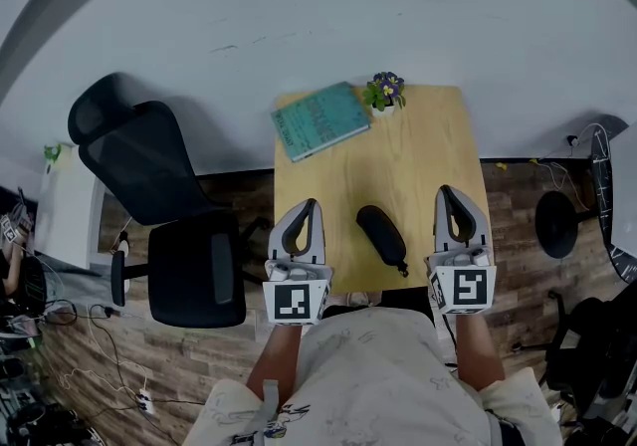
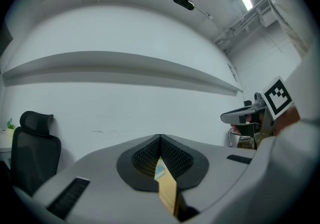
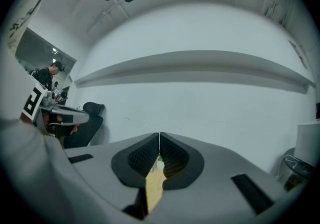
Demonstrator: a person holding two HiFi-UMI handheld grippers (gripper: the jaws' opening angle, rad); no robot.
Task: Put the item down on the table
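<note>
The desk (image 1: 428, 155) is smooth pale wood. Between the jaws of the matt grey plastic left gripper (image 1: 310, 205) and right gripper (image 1: 445, 191) lies a matt black case (image 1: 382, 235).

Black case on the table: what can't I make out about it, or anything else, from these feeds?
- Black case: head view only, too small to tell what it is; in both gripper views the jaws block it.
- Book: cover print too small, head view.
- Table: near edge hidden by the person's torso, head view.
</note>
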